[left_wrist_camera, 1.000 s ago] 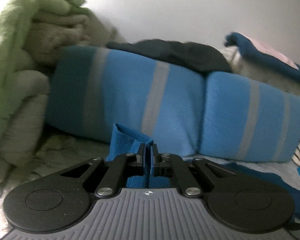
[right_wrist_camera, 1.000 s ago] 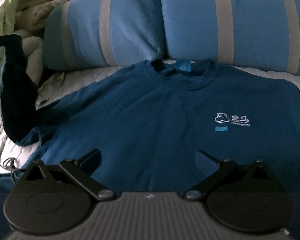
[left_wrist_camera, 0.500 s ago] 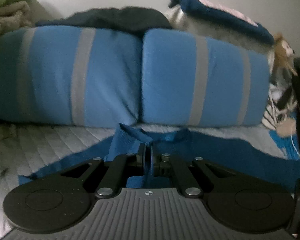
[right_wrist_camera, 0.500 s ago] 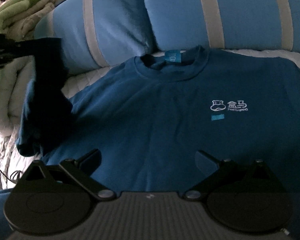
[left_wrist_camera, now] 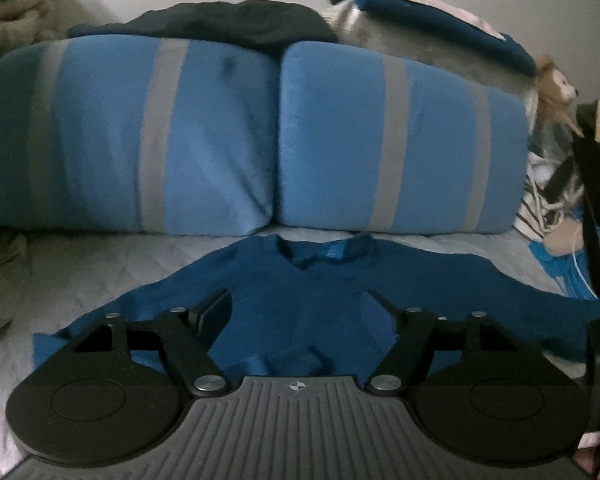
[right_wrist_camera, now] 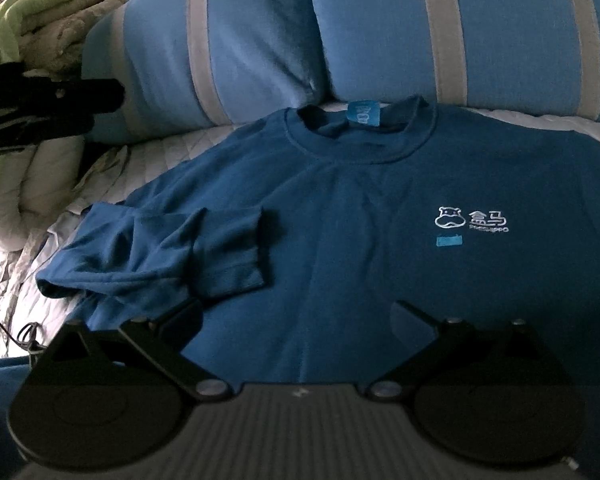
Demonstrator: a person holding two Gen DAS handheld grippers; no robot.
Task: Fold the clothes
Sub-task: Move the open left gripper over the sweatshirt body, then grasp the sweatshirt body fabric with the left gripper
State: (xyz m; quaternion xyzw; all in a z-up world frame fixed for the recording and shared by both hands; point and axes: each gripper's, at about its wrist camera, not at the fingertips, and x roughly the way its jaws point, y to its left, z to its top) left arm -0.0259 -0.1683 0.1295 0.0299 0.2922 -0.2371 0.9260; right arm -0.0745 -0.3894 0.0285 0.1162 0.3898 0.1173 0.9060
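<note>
Lay flat on the bed (right_wrist_camera: 112,156), chest up: blue T-shirt (right_wrist_camera: 340,208), collar toward the pillows (left_wrist_camera: 260,132). Left sleeve (right_wrist_camera: 160,252) folded inward, just beside left tool (left_wrist_camera: 296,308), opening, nothing between. Right tool (right_wrist_camera: 296,312) apart, empty, over the hem.

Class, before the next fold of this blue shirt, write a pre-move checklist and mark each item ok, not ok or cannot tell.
1. Left gripper free of fabric: ok, its jaws are opening and nothing is pinched between them.
2. Right gripper free: ok, jaws apart above the blue shirt.
3. Folded sleeve lies on the shirt body: ok.
4. Folded sleeve lies smooth: not ok, it is wrinkled.
5. Collar faces the striped pillows: ok.
6. Opposite sleeve laid out: cannot tell, it runs out of view.
</note>
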